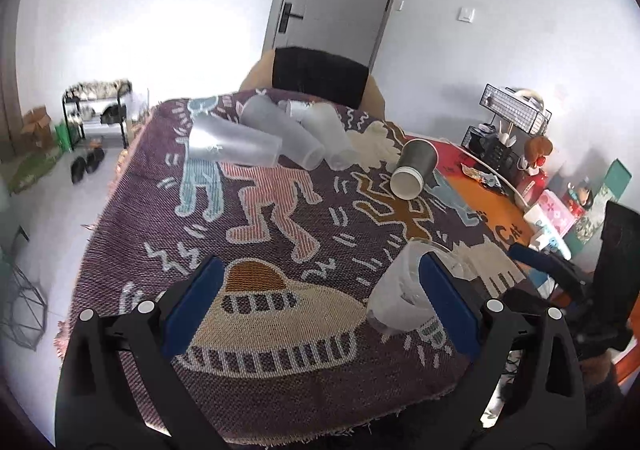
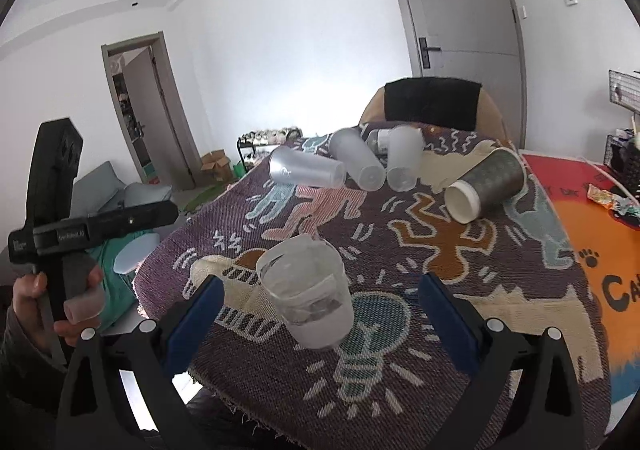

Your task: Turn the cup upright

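Clear cup (image 2: 306,296): standing upright on the patterned blanket (image 2: 400,390), sitting between both grippers' views.
Left gripper (image 1: 320,314): jaws gaping wide, gripping nothing.
Right gripper (image 2: 320,324): jaws spreading wide, empty.
Writing: orange mat (image 2: 612,250) showing "Ca", rest cut off.

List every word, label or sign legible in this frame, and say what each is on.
"CAt": orange mat, black letters beside a paw print; cut off as "Ca" in the right wrist view.
Small black writing on the mat's red part: too blurred to read.
White label on the left gripper's body: too small to read.
Small white mark on the frosted cup lying on its side: a logo, not legible.
Snack wrapper: print unreadable.
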`<state>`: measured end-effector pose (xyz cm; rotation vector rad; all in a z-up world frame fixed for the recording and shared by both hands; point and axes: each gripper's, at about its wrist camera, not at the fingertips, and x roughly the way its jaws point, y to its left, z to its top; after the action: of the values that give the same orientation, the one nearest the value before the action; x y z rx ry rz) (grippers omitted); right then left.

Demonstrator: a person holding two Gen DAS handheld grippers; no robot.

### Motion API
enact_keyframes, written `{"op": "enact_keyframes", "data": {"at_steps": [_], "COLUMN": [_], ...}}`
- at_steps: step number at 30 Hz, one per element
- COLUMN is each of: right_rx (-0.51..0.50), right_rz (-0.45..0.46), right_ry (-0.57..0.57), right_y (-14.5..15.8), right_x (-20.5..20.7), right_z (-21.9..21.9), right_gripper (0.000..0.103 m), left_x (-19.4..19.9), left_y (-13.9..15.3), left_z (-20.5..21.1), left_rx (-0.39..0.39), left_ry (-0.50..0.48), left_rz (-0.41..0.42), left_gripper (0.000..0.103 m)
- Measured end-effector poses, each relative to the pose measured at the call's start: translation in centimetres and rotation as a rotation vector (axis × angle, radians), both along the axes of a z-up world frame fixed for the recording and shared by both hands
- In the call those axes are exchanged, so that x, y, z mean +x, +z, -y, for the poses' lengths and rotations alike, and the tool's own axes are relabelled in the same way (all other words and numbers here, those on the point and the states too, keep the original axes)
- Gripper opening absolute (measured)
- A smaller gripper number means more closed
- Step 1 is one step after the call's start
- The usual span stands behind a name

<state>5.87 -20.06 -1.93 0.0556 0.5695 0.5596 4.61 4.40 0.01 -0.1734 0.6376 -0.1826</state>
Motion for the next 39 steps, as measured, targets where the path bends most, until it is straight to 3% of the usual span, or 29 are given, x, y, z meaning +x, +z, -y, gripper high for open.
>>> {"op": "enact_keyframes", "data": {"at_steps": [10, 18, 25, 32, 39], "right_rx": [-0.011, -0.004, 0.009, -0.029, -0.029], "right_rz": [0.022, 0.051, 0.036, 0.053, 0.060], "right_ry": [0.004, -0.097, -0.107, -0.162, -0.129], "right_y": [0.0, -0.1, -0.2, -0.4, -0.3], "right_x": [-3.3, -5.7, -6.8, -8.5, -8.8], "right_z": [0.6, 2.2, 2.2, 1.1, 0.4], "right_gripper": [0.095, 0.095, 0.095, 0.095, 0.095], "left_x": [-4.6, -8.6, -11.2, -12.2, -12.8], "left_y": [0.2, 0.4, 1.0, 1.0, 1.1], "left_z": [2.7, 4.6, 5.0, 4.5, 4.6], "left_rx": [0.084, 0.147, 0.141, 0.065, 0.090], "left_ry": [0.079, 0.074, 0.070, 0.092, 0.096], "left_rz": [0.107, 0.197, 0.242, 0.224, 0.233], "left_gripper": [0.097, 0.097, 0.097, 0.097, 0.097]}}
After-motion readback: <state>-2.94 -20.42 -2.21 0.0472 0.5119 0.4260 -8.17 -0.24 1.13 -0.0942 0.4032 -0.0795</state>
